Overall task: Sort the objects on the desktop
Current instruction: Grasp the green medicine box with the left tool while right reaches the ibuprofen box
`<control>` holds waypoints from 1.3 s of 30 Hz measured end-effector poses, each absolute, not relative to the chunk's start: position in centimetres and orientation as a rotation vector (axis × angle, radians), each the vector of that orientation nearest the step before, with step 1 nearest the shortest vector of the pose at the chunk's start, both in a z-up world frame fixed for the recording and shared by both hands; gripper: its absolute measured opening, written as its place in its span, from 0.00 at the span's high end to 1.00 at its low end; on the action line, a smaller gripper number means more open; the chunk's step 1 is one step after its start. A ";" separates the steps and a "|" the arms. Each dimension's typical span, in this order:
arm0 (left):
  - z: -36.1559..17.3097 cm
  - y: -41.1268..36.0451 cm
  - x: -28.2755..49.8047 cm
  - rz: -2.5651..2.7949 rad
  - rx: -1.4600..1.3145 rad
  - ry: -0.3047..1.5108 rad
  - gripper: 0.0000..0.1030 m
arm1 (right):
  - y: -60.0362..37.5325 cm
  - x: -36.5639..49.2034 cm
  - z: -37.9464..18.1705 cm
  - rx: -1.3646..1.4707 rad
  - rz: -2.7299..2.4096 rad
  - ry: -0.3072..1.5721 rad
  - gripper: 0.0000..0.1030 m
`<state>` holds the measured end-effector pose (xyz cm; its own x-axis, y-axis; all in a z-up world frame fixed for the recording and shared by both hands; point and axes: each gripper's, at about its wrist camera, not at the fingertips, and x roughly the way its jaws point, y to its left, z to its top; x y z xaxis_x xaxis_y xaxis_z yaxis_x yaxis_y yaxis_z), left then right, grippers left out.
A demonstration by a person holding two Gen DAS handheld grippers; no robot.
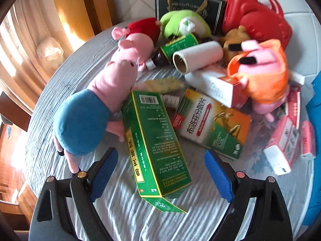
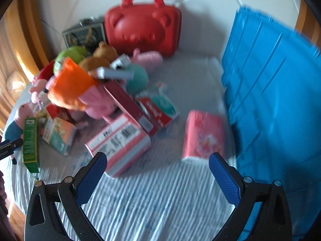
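A pile of toys and boxes lies on a round table with a striped cloth (image 1: pixel 128 217). In the left wrist view my left gripper (image 1: pixel 160 170) is open, its blue pads either side of a long green medicine box (image 1: pixel 158 150) that lies between them, not gripped. A pink plush pig in blue (image 1: pixel 92 112) lies left of it. A white-orange box (image 1: pixel 212 124) lies to the right. In the right wrist view my right gripper (image 2: pixel 157 172) is open and empty above the cloth, near a pink-white box (image 2: pixel 120 140) and a pink tissue pack (image 2: pixel 203 134).
A red bear-shaped case (image 2: pixel 142 26) and a dark framed box (image 1: pixel 186 6) stand at the back. A blue bin (image 2: pixel 274 100) stands at the right. More plush toys (image 1: pixel 264 70), a lint roll (image 1: pixel 197 57), a brown bottle (image 1: pixel 170 50) and pink boxes (image 1: pixel 289 140) crowd the pile.
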<state>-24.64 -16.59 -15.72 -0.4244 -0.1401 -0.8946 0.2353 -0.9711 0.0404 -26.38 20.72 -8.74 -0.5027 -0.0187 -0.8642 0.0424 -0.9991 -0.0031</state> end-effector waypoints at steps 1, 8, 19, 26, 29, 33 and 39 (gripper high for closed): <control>-16.3 -16.5 -25.0 -2.459 1.558 0.119 0.14 | 20.5 -26.6 -9.2 1.563 -2.679 0.026 0.00; -20.3 -16.6 -28.1 -2.331 1.655 0.097 0.14 | 15.9 -28.5 -10.6 1.539 -2.552 0.087 0.00; -23.2 -22.4 -24.7 -2.241 1.701 0.415 0.22 | 3.3 -31.3 -13.9 1.416 -2.248 0.350 0.00; -21.4 -22.9 -21.9 -2.310 1.669 0.325 0.22 | -4.4 -33.0 -17.0 1.327 -2.112 0.515 0.00; -20.7 -22.7 -22.7 -2.342 1.646 0.302 0.22 | -6.5 -34.0 -18.3 1.310 -2.082 0.542 0.00; -21.6 -22.0 -24.9 -2.355 1.703 0.265 0.22 | -7.4 -35.1 -20.4 1.393 -2.027 0.533 0.00; -22.8 -20.3 -24.5 -2.335 1.759 0.226 0.22 | -6.7 -30.7 -21.6 1.486 -1.907 0.522 0.00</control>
<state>-24.48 -20.30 -22.81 -0.2660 -0.0741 -0.9611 0.2571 -0.9664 0.0034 -30.75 -6.75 -21.58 -0.1405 -0.2516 -0.9576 0.7042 -0.7052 0.0820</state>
